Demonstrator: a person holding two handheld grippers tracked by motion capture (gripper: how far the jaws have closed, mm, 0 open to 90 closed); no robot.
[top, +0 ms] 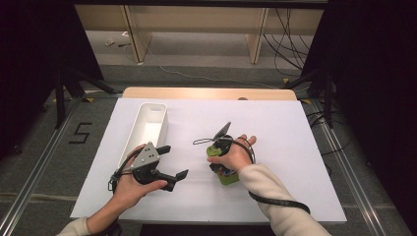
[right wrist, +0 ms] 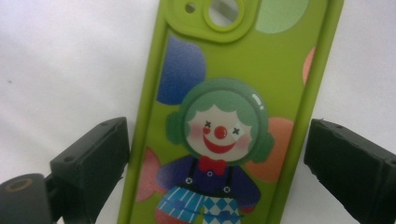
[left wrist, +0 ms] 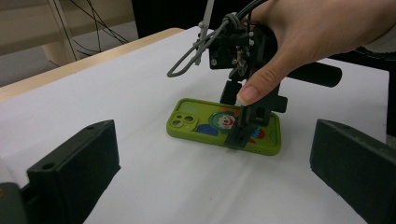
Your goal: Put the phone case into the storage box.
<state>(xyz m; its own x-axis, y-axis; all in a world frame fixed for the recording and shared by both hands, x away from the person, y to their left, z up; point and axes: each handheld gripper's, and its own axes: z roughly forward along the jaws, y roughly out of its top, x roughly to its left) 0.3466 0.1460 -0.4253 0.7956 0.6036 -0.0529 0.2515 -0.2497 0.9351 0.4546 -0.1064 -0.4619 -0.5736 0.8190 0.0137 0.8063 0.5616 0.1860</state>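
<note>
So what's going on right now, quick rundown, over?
Right gripper open, jaws either side of green clown phone case flat on table. Left gripper open, holding nothing, off to the side. White bin clear of the work.

Lighting: even, overhead, bright on the white table (top: 295,128); dark surroundings. Shadows: soft, faint, just beneath the right gripper (left wrist: 243,135). Glare: none. Focus: phone case (right wrist: 224,121) soft at close range; near jaws slightly blurred.
</note>
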